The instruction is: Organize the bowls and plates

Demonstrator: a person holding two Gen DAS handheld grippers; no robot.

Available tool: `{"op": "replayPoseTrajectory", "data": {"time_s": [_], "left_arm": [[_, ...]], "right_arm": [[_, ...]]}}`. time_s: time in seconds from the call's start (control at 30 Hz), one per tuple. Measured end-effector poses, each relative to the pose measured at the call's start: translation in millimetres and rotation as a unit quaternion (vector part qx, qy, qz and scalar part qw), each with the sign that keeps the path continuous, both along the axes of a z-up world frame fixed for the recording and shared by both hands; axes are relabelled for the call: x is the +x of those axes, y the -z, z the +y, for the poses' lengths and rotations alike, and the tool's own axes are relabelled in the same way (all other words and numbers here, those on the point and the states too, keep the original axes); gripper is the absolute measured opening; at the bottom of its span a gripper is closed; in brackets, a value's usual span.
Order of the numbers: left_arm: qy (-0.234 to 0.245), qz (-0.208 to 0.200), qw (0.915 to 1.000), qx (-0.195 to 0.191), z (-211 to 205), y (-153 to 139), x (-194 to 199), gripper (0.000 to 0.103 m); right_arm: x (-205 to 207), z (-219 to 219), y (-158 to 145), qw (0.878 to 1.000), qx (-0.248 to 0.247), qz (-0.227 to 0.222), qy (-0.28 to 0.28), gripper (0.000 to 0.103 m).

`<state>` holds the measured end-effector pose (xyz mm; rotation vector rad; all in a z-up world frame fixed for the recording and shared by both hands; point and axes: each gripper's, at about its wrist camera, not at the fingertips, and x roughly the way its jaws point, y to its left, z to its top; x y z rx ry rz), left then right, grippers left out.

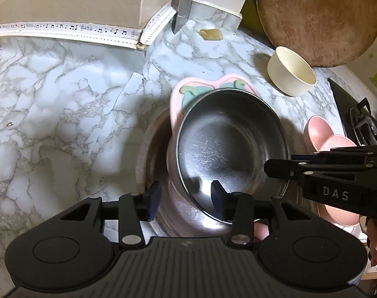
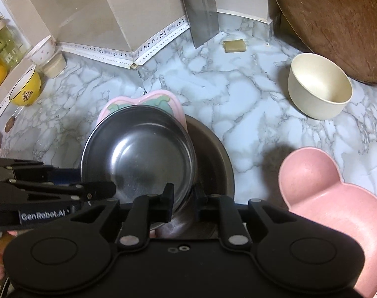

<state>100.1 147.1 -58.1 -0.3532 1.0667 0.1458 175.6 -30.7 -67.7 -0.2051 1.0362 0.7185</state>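
Note:
A small steel bowl (image 1: 228, 146) (image 2: 141, 156) rests tilted on a pink heart-shaped plate (image 1: 186, 92) (image 2: 163, 101), both inside a larger steel basin (image 1: 151, 154) (image 2: 215, 159) on the marble counter. My right gripper (image 2: 183, 198) is shut on the small bowl's near rim; it enters the left wrist view from the right (image 1: 282, 171). My left gripper (image 1: 186, 196) straddles the bowl's near-left rim with its jaws apart; it shows in the right wrist view (image 2: 101, 191). A cream bowl (image 1: 291, 72) (image 2: 320, 87) and a pink bear-shaped dish (image 1: 325, 139) (image 2: 337, 198) stand to the right.
A round wooden board (image 1: 317, 17) (image 2: 337, 19) leans at the back right, a cleaver blade (image 1: 186, 2) (image 2: 203, 10) against the wall. A yellow bowl (image 2: 24, 89) and a white cup (image 2: 42, 49) sit at the far left. A gas hob (image 1: 362, 121) lies at the right edge.

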Motion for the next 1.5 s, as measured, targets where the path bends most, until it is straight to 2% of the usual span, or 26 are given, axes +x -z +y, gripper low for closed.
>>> {"op": "replayPoseTrajectory", "data": {"time_s": [0.07,0.13,0.23,0.5,0.8,1.1,1.27,1.5], "left_arm": [[-0.001,-0.001,1.0000,0.006,-2.6,2.0,0.0,0.039],[0.001,-0.003,0.9999,0.015,-4.9,2.7,0.2,0.030],[0.002,-0.007,0.9997,0.025,-7.8,1.9,-0.1,0.024],[0.005,-0.013,0.9989,0.045,-9.5,-7.3,-1.0,0.021],[0.010,-0.006,0.9999,0.004,-3.8,-32.2,-2.4,0.020],[0.023,0.033,0.9984,-0.039,-10.7,-31.8,-9.5,0.020],[0.018,0.045,0.9979,-0.043,-7.7,-25.6,-5.6,0.020],[0.009,0.058,0.9974,-0.041,-1.3,-13.2,4.2,0.020]], "right_arm": [[0.2,0.7,5.2,1.000,-0.002,0.007,0.004,0.017],[-0.8,1.2,8.7,1.000,-0.002,0.007,0.006,0.017],[-2.4,2.1,9.6,1.000,-0.002,0.003,0.011,0.016],[-9.8,10.3,6.0,0.999,-0.025,-0.020,0.004,0.016],[-11.0,8.3,-24.2,0.999,-0.034,-0.020,-0.008,0.016],[-20.4,2.7,-43.6,0.998,-0.062,-0.011,-0.026,0.016],[-18.4,3.0,-38.8,0.997,-0.066,-0.003,-0.027,0.016],[-4.4,8.7,-19.4,0.996,-0.074,0.034,-0.022,0.016]]}}
